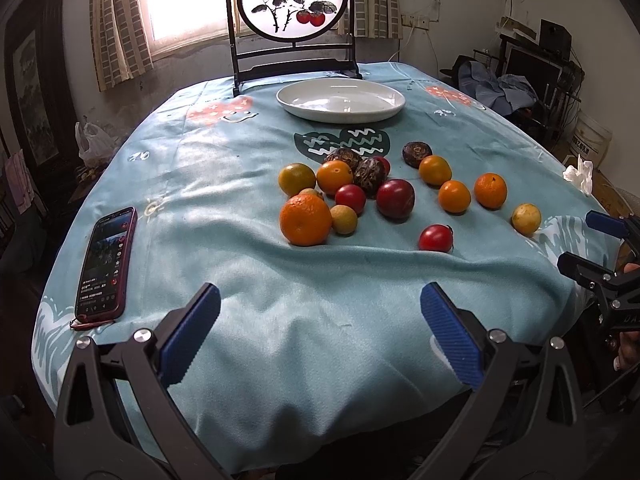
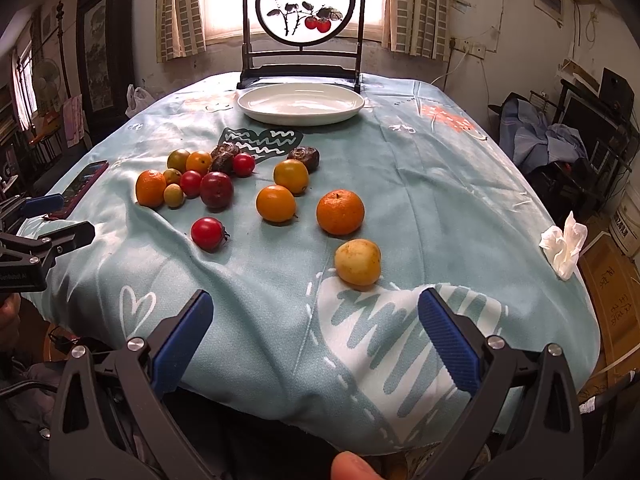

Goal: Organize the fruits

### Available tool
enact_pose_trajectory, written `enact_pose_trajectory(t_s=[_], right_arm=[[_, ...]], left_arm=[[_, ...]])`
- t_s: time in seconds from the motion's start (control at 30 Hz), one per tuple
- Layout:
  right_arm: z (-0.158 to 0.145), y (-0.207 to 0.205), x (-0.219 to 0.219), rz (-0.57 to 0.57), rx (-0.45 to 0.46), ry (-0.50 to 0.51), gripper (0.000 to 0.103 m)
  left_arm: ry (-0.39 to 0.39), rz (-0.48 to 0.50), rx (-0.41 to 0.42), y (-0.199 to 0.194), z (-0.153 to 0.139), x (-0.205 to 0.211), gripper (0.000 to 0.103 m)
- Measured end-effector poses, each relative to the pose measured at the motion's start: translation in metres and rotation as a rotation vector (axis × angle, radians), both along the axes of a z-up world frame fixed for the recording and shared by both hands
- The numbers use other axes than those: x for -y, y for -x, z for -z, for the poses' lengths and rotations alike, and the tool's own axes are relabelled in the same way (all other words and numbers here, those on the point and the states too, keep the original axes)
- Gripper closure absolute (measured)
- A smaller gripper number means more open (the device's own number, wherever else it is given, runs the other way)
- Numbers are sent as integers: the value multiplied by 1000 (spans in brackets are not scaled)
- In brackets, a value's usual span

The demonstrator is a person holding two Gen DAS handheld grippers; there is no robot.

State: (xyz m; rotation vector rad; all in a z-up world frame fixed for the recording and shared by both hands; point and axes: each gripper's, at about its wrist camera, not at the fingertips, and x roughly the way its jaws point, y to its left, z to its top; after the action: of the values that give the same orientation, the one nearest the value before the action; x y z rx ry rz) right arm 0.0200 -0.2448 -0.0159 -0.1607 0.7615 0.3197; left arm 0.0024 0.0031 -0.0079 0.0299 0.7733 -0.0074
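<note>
Several fruits lie loose on the blue tablecloth: a big orange (image 1: 305, 220) (image 2: 150, 188), a dark red plum (image 1: 395, 198) (image 2: 216, 189), a red tomato (image 1: 435, 237) (image 2: 207, 233), a yellow fruit (image 1: 526, 219) (image 2: 357, 262), another orange (image 2: 340, 212) and dark wrinkled fruits (image 1: 370, 174). An empty white plate (image 1: 341, 100) (image 2: 300, 103) sits at the far side. My left gripper (image 1: 320, 332) is open and empty over the near table edge. My right gripper (image 2: 316, 338) is open and empty, just short of the yellow fruit.
A red phone (image 1: 106, 266) lies at the table's left edge. A framed round painting on a stand (image 1: 292, 20) stands behind the plate. A crumpled white tissue (image 2: 564, 244) lies at the right edge. The cloth is wrinkled near the fruits.
</note>
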Motion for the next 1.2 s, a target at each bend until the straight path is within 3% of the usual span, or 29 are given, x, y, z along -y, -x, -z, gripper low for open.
enact_pose_trajectory(t_s=[1.2], right_arm=[[6,1,1,0,-14,-9,1]], left_arm=[[-7,2,-15,0,6,0,2]])
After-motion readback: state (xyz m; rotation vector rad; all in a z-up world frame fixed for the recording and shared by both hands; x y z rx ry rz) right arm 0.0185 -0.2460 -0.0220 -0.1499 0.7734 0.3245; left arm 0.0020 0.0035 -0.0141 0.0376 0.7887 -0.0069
